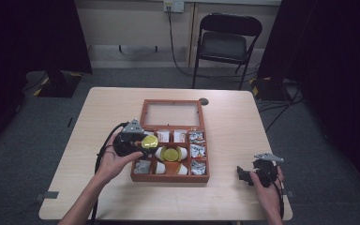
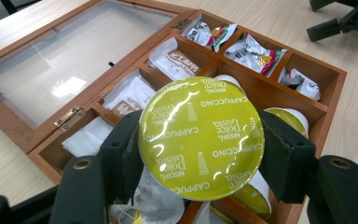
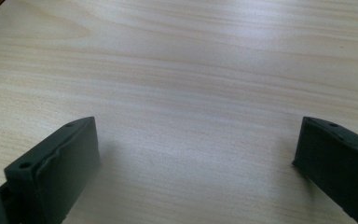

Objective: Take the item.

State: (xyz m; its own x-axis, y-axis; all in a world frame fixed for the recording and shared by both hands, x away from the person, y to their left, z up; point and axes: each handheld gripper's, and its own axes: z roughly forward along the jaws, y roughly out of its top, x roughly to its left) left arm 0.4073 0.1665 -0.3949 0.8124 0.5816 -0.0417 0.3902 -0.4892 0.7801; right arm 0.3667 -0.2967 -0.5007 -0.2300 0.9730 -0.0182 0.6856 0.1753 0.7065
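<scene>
- Since the left claw (image 2: 200,149) has its jaws clamped on the sides of a coffee capsule (image 2: 201,143), that capsule is what matters here. It's up off the compartments, hovering over the near left part of the wooden box (image 1: 168,178), foil lid facing the gripper camera.
- My guess on handling: light, thin plastic cup with a shiny yellow-green foil top. The foil is already a bit wrinkly and looks easy to dent or puncture, so I'd keep the jaws on the rim and side wall like they are now, never on the lid. The plastic looks smooth, so it could slip or pop out if it's squeezed off-centre.
- The right claw (image 1: 244,174) is well apart, resting over bare table (image 3: 177,70) to the right of the box, jaws spread wide with nothing between them.
- Stuff around: more capsules (image 1: 171,153) sit in the middle compartments, one right beneath the held one. White tea bags (image 2: 130,95) fill the slots by the hinge, and crinkly sachets (image 2: 254,51) run down the right column of the box.
- The glass lid (image 1: 172,114) lies flat open on the far side, so it's out of the way.
- What gets in the way, I think: the wooden dividers and the neighbouring capsules. The slots look snug, so the open jaws could knock a wall or the next capsule going down.
</scene>
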